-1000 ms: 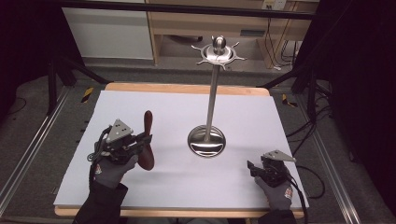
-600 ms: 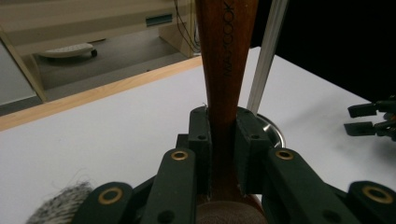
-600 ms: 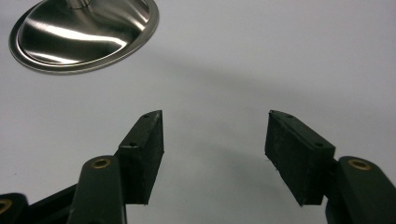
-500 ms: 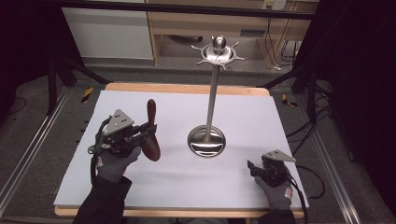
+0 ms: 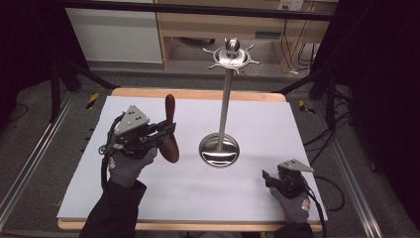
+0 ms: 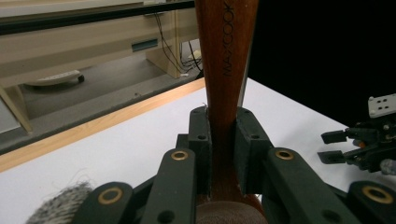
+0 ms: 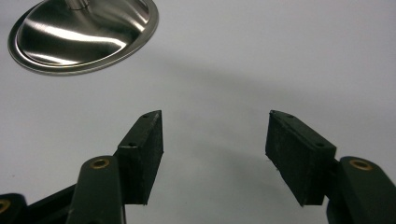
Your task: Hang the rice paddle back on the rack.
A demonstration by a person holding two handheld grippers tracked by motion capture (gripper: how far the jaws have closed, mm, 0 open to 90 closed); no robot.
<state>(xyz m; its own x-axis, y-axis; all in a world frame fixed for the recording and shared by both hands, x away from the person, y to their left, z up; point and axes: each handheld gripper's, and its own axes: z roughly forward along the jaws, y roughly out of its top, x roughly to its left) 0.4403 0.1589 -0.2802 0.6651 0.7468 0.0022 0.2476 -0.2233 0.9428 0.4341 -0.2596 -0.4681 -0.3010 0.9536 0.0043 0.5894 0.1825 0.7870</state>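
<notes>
Above the left half of the white table (image 5: 163, 193), the left gripper (image 5: 166, 130) holds a brown wooden spoon (image 5: 170, 130) lifted clear of the surface, its handle pointing up and its bowl end hanging below the jaws. In the left gripper view the two black jaws press tight on either side of the wooden handle (image 6: 225, 93), so the grip looks firm and the pick-up part of the work appears done. To the right of the spoon, near the middle of the table, stands a steel stand (image 5: 219, 148) with a round base, a tall thin pole and a ring of hooks at the top. The spoon is beside the pole but apart from it, and well below the hooks, so hanging it there, if that is the aim, is still ahead. The right gripper (image 5: 268, 178) rests low at the near right part of the table, its jaws spread wide with nothing between them, and the stand's base (image 7: 84, 32) lies just ahead of it. Judged from this, roughly the first half is finished: grasped and raised, not yet placed.
</notes>
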